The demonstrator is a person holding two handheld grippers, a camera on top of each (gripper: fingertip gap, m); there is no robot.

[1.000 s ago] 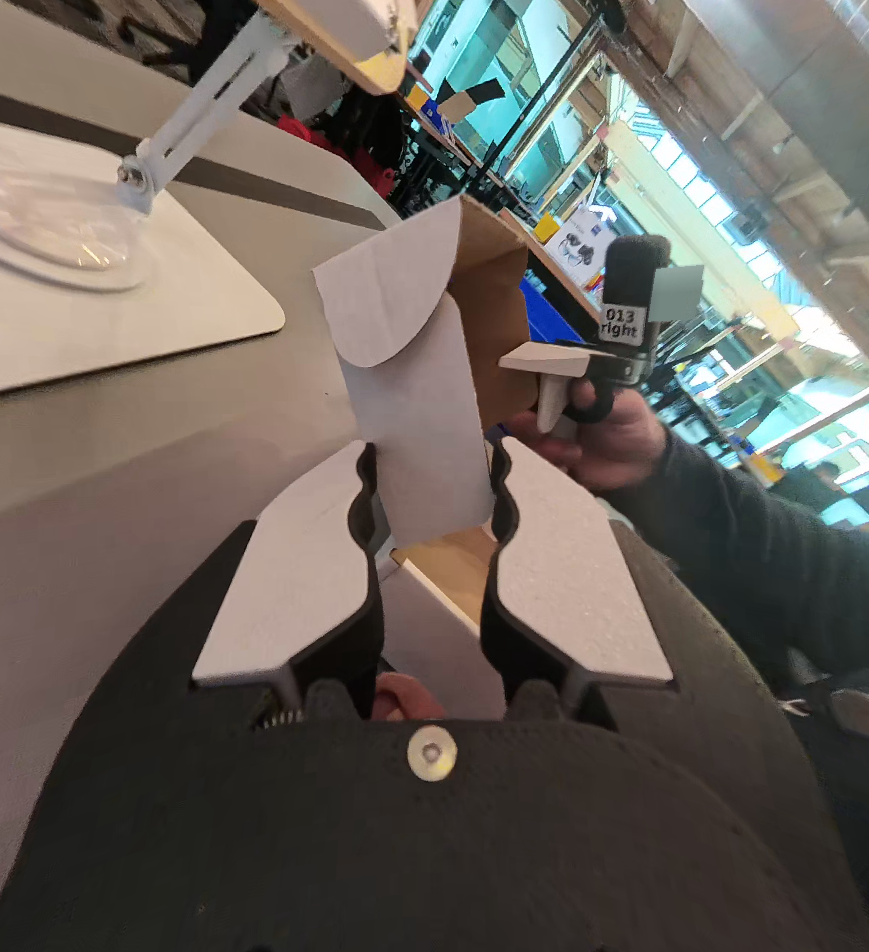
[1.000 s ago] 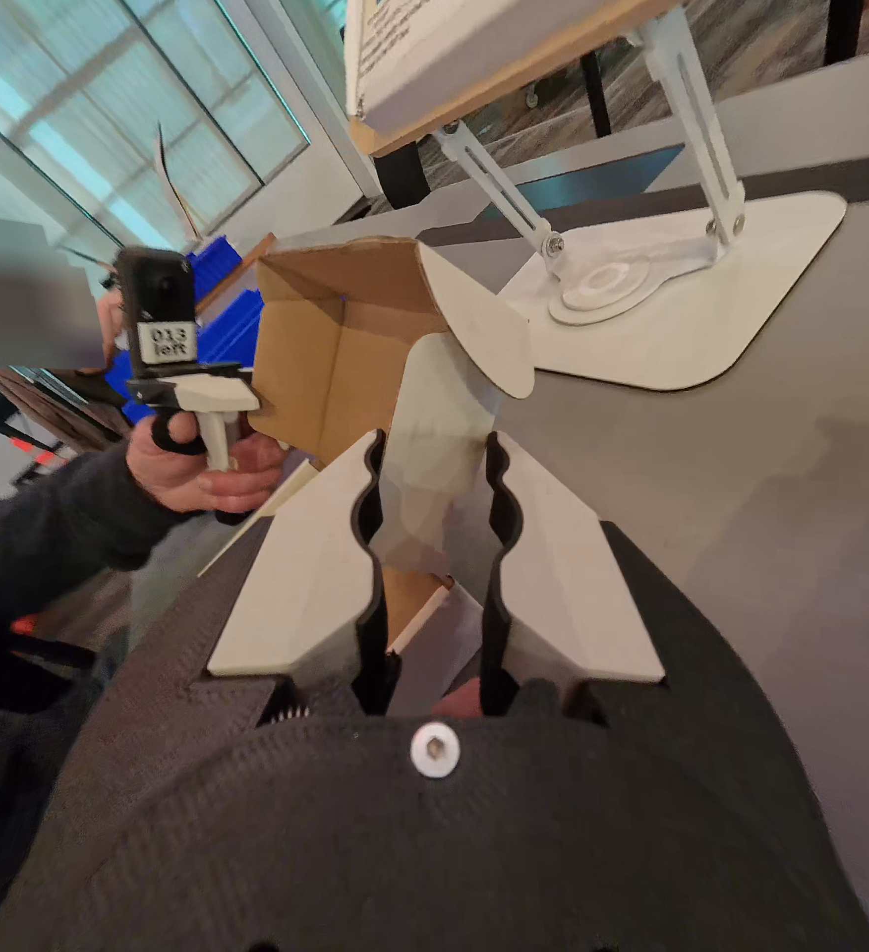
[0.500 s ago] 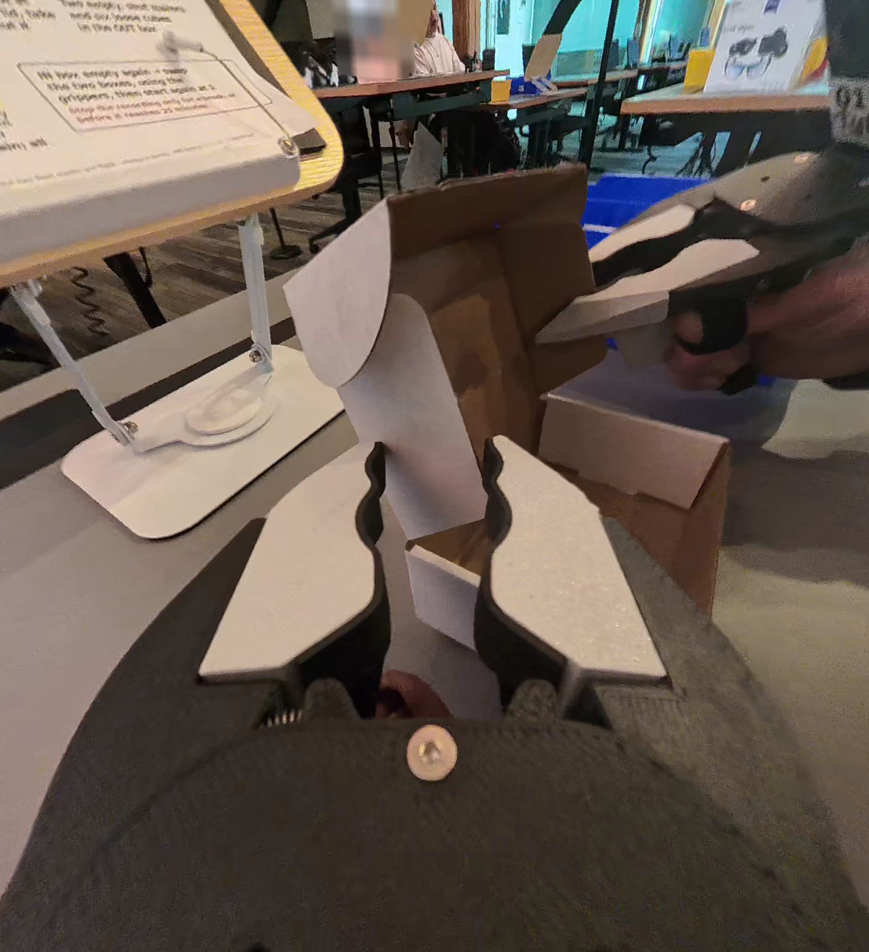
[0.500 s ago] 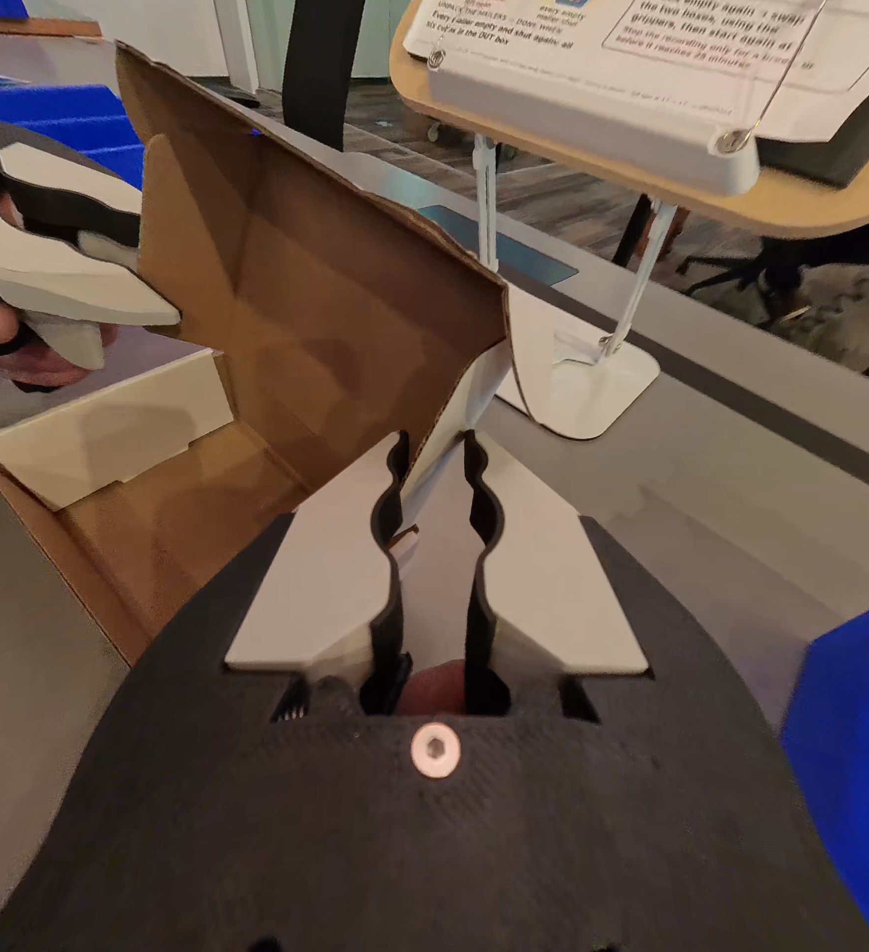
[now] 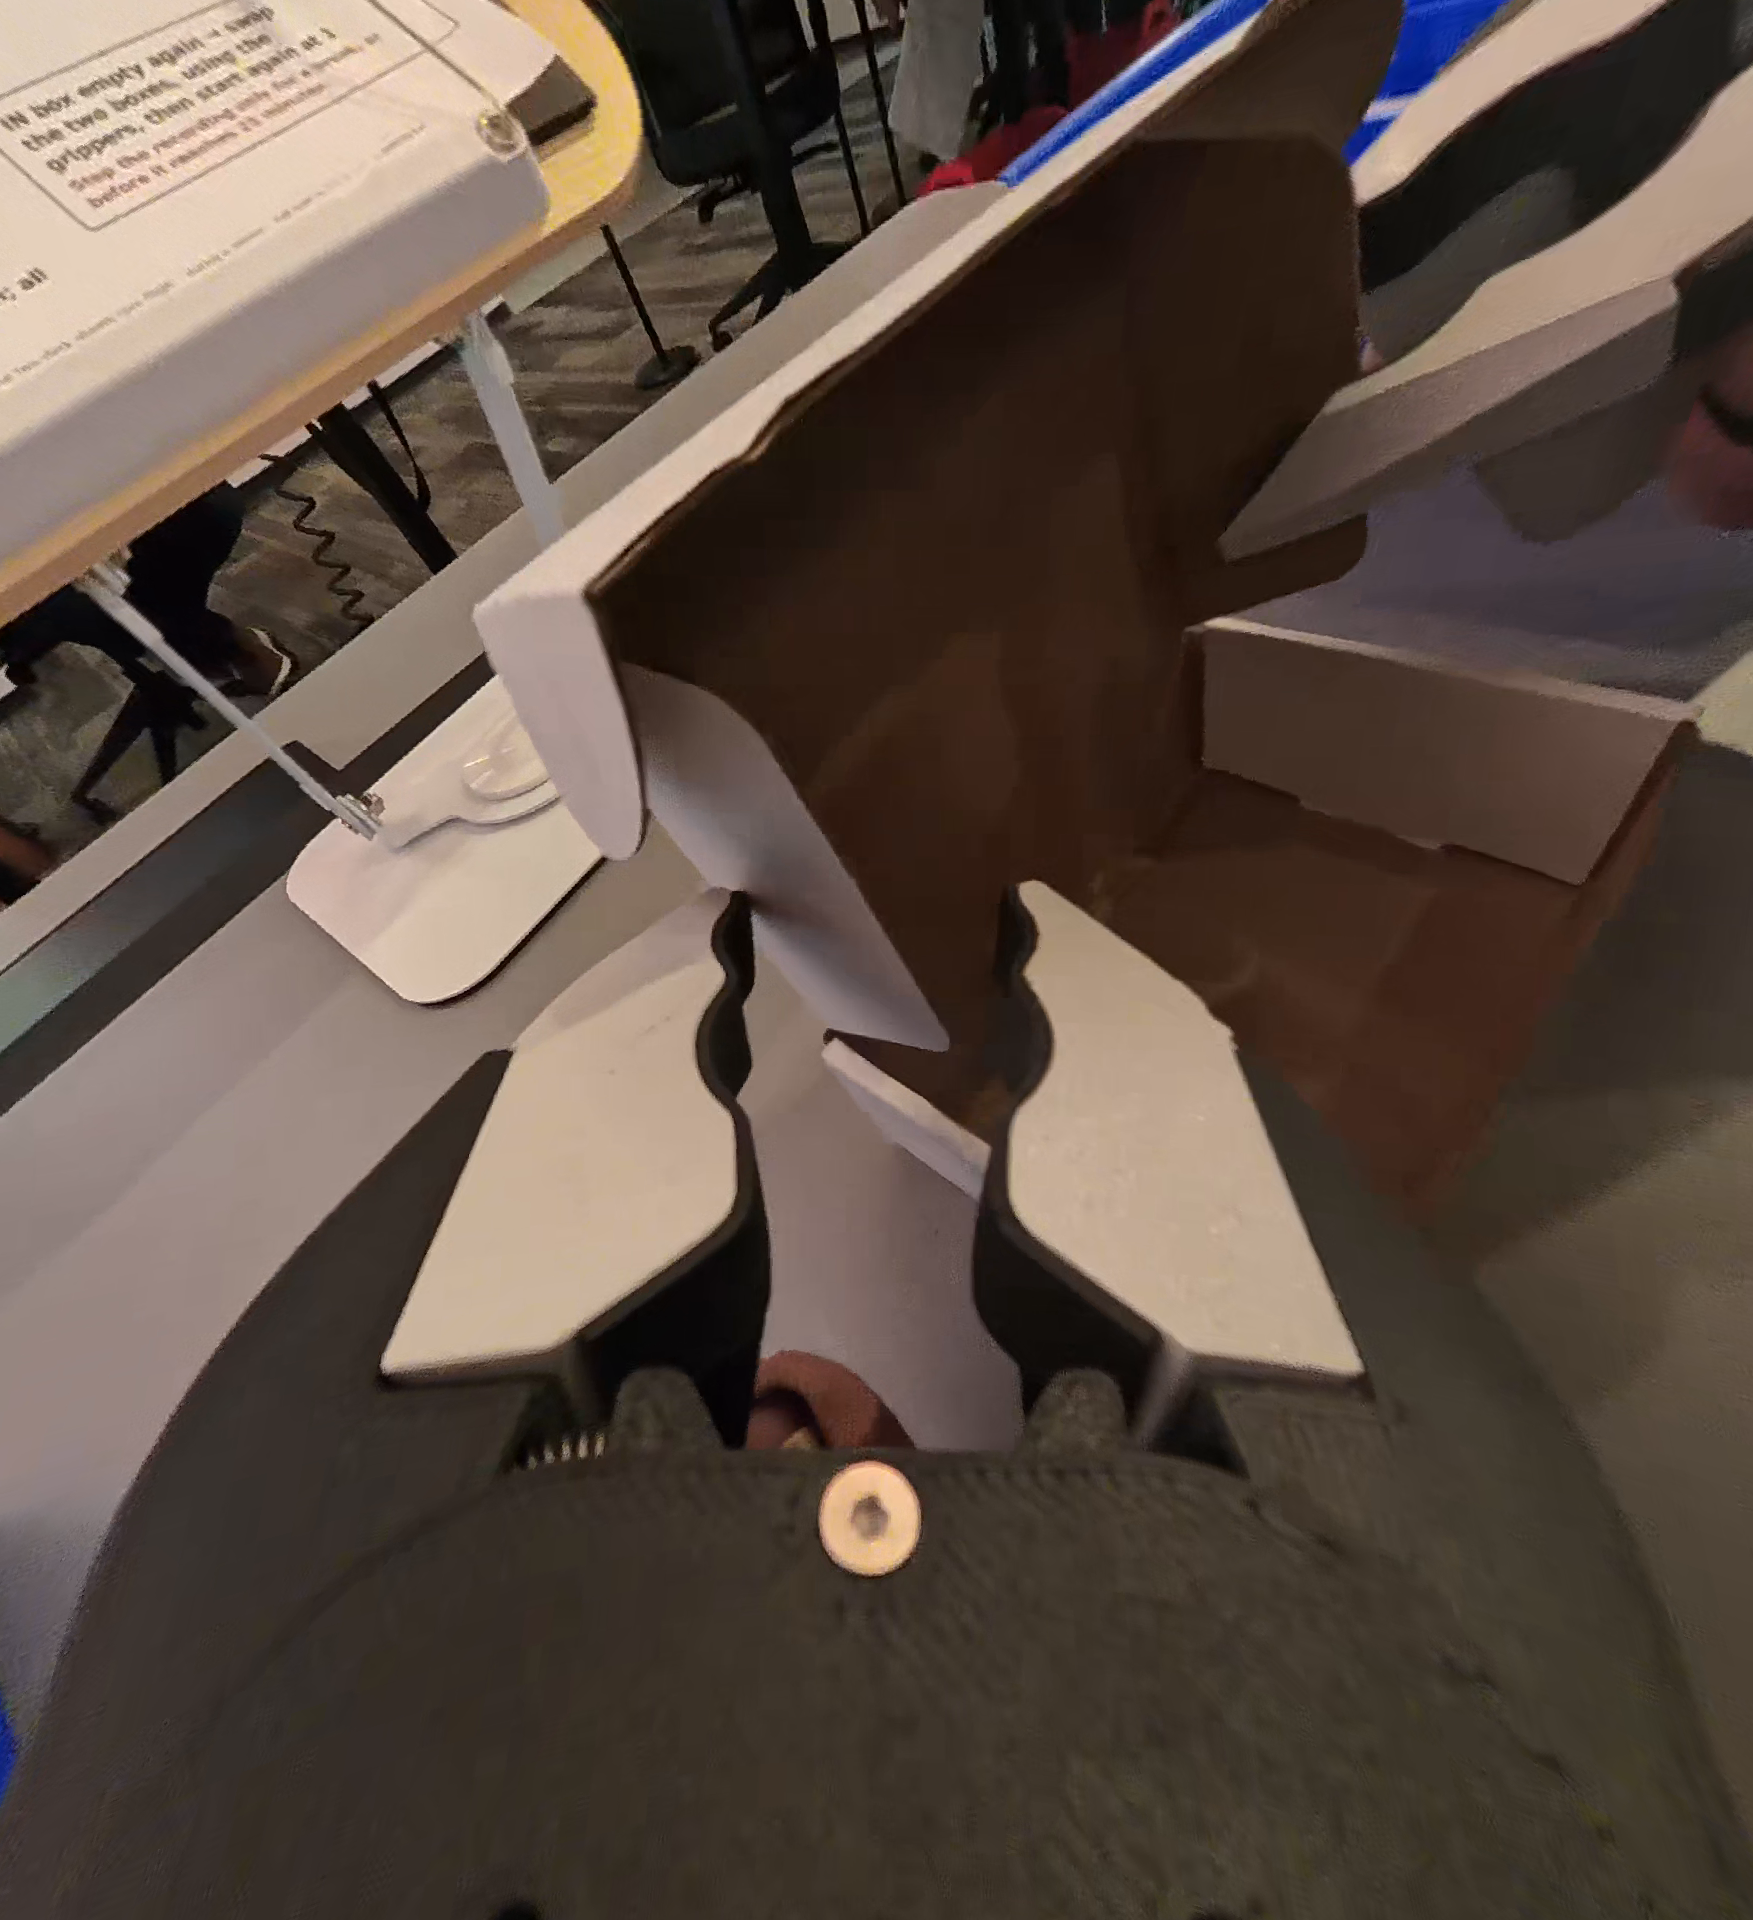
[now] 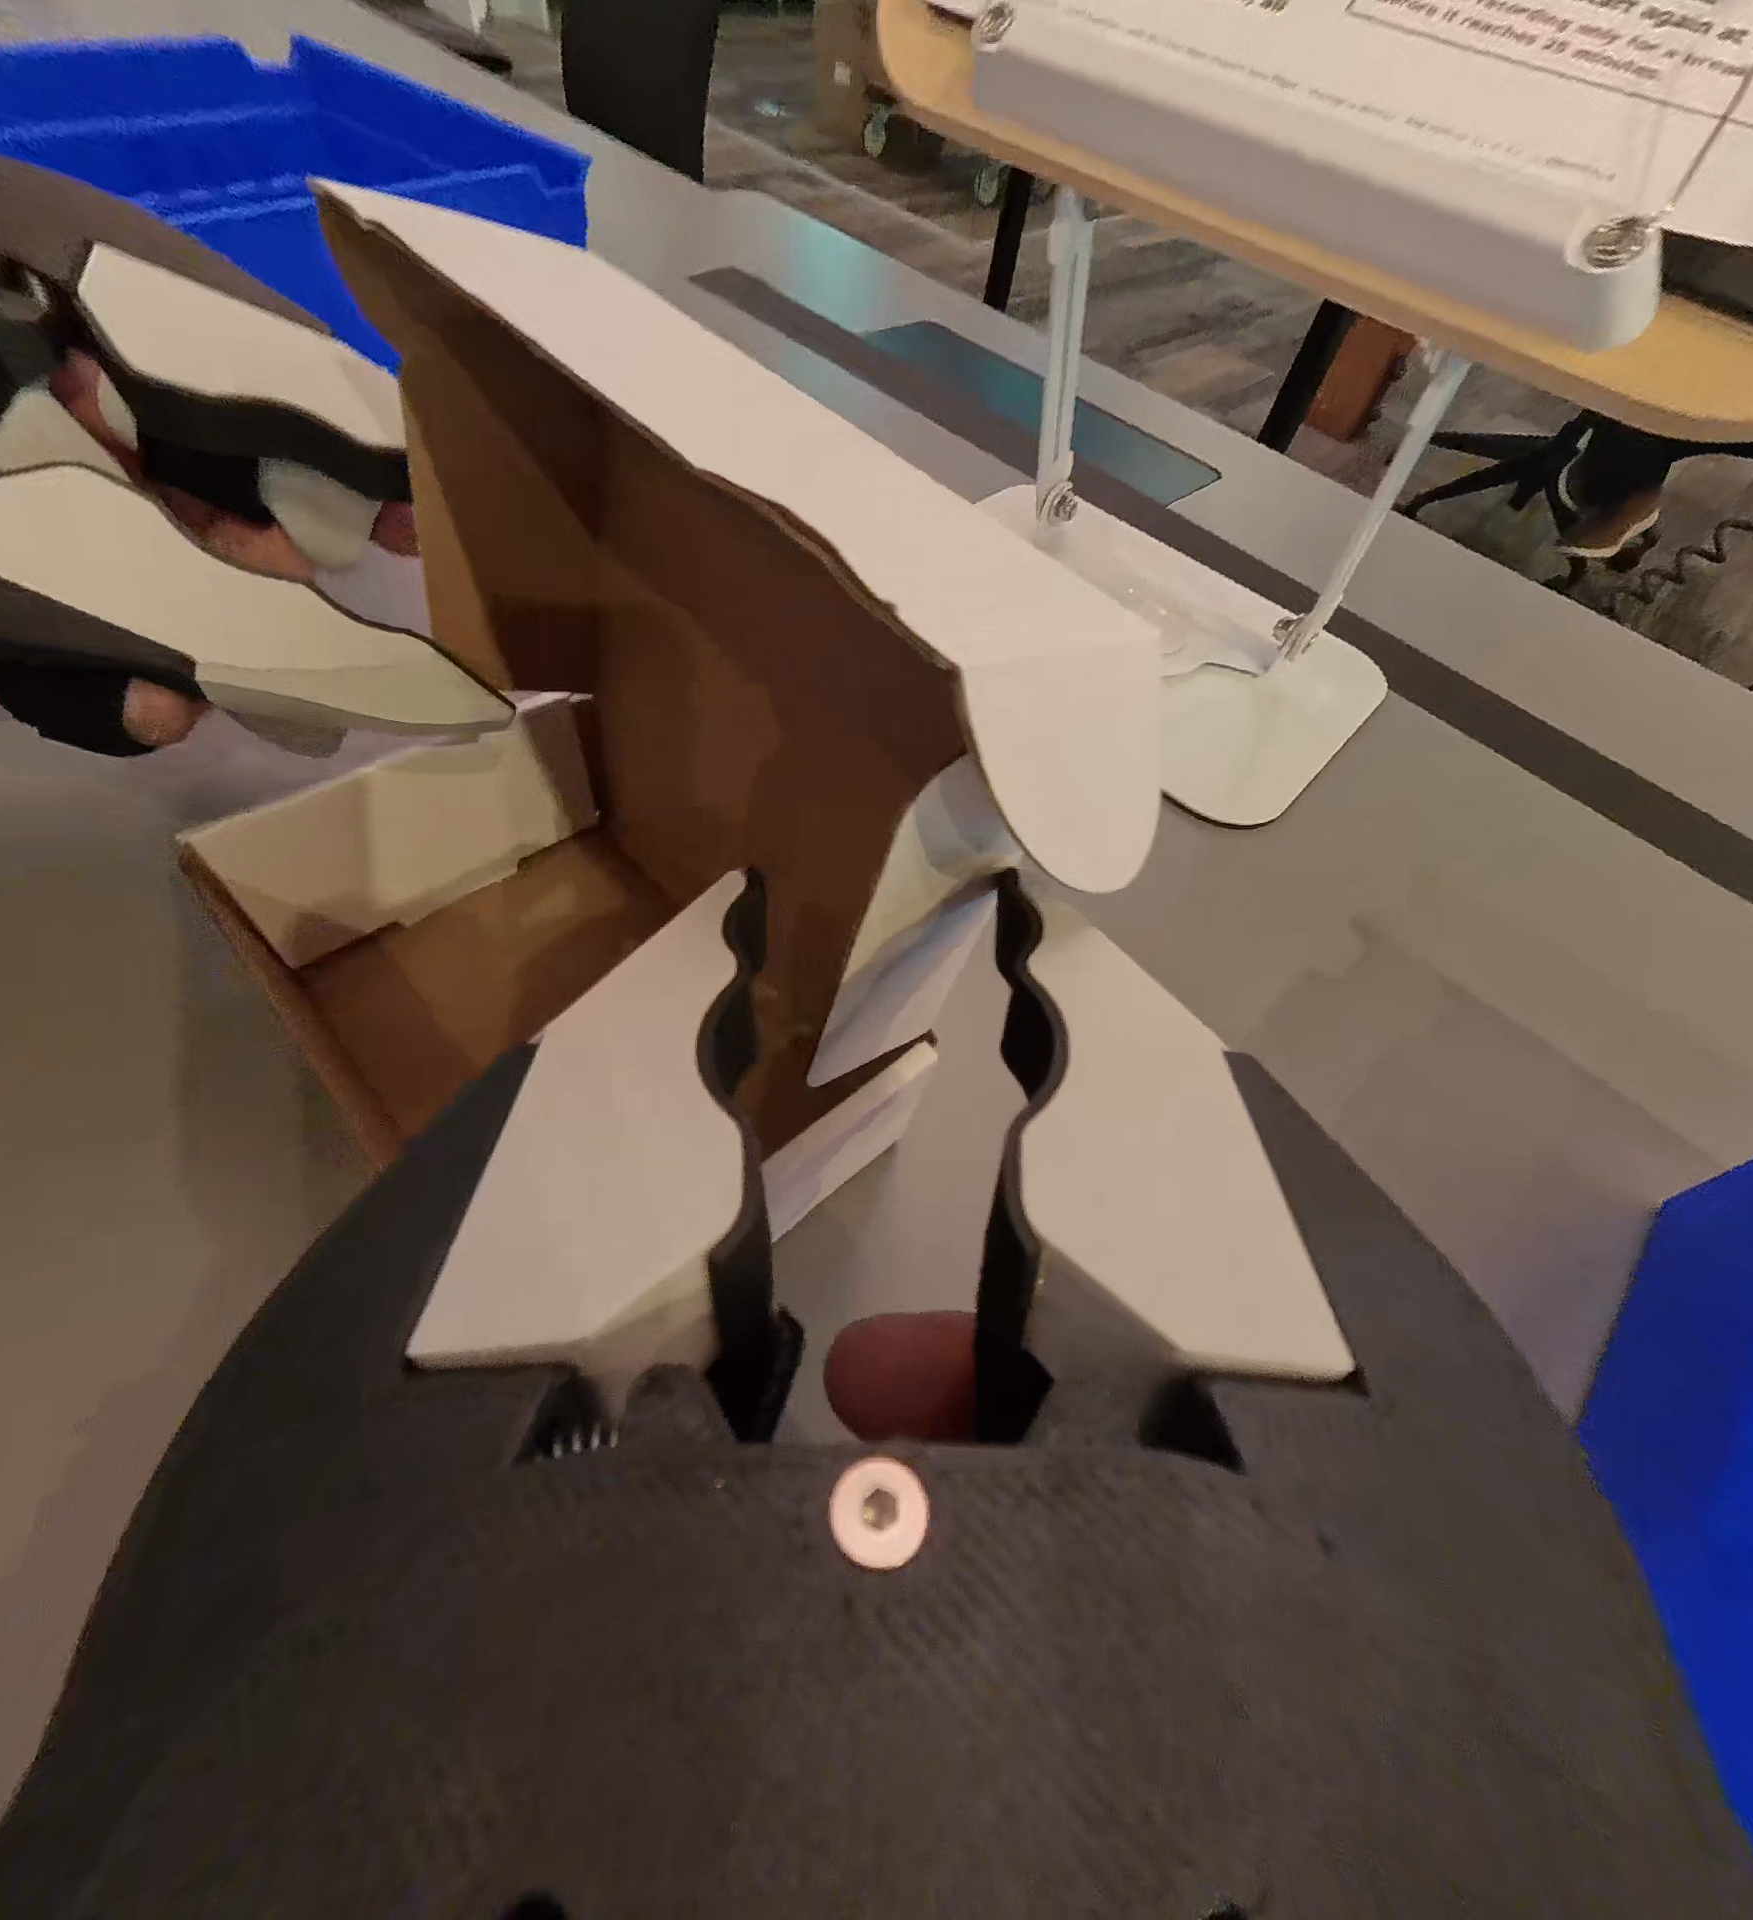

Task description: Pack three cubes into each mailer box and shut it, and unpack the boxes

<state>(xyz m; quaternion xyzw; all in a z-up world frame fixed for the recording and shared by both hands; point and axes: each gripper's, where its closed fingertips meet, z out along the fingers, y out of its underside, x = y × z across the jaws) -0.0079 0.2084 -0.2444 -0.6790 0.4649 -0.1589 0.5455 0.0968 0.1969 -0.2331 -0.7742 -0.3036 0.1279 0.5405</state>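
Left claw (image 5: 872,997) is open, its two fingers apart on either side of the white side flap of the mailer box (image 5: 1319,935); I cannot tell if either finger touches the flap. My right claw (image 6: 877,987) is open too, with the other side flap and the edge of the lid in the gap between its fingers. In the left wrist view, the right claw shows far off at the top right, its tips right by the lid's far side.

I see the box sitting on the grey desk (image 6: 1423,987) with its lid (image 6: 706,665) standing up and leaning over the tray. It is brown inside and white outside. I see no cubes on the part of the box floor that shows.

Behind the box, near the far edge of the desk, a white stand (image 6: 1256,717) holds up a board with a printed page (image 5: 155,208). A blue bin (image 6: 228,145) sits past the box on one side, and another blue thing (image 6: 1745,1403) is near the right claw.
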